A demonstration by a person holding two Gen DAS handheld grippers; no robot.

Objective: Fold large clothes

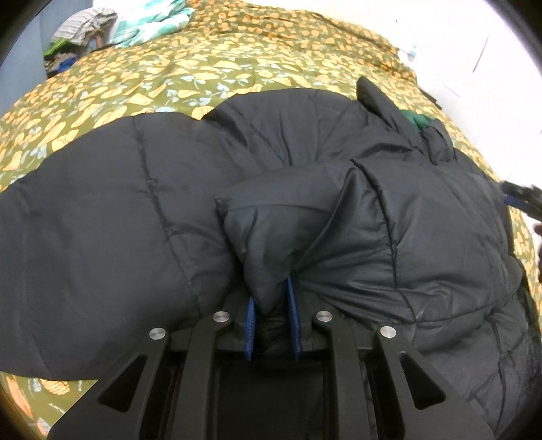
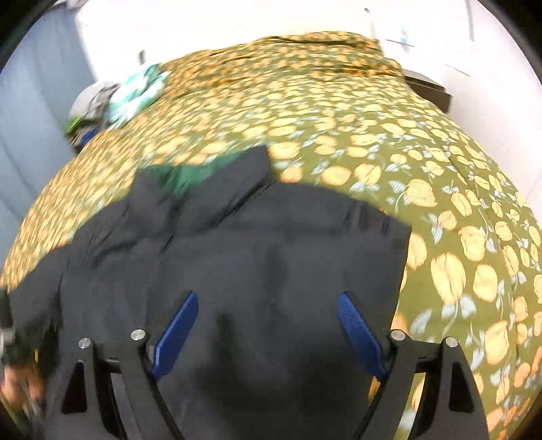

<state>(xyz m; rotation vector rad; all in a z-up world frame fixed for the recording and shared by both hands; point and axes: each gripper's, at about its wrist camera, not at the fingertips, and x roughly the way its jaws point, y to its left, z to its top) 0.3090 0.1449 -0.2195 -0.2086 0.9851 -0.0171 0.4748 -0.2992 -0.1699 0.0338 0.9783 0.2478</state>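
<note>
A black quilted puffer jacket (image 1: pixel 135 210) lies spread on a bed with a green and orange leaf-print cover (image 1: pixel 203 74). My left gripper (image 1: pixel 272 298) is shut on a bunched fold of the jacket, with black fabric pinched between its blue pads. A sleeve lies folded across the body at the right. The green lining (image 1: pixel 418 120) shows at the collar. In the right wrist view the jacket (image 2: pixel 271 243) lies under my right gripper (image 2: pixel 267 301), which is open and empty just above the fabric. The green lining (image 2: pixel 183 176) shows there too.
A pile of striped and teal cloths (image 1: pixel 111 27) sits at the bed's far left corner, also in the right wrist view (image 2: pixel 118 98). White walls stand behind the bed. A dark piece of furniture (image 2: pixel 428 89) stands at the far right. The right gripper shows at the left wrist view's right edge (image 1: pixel 523 198).
</note>
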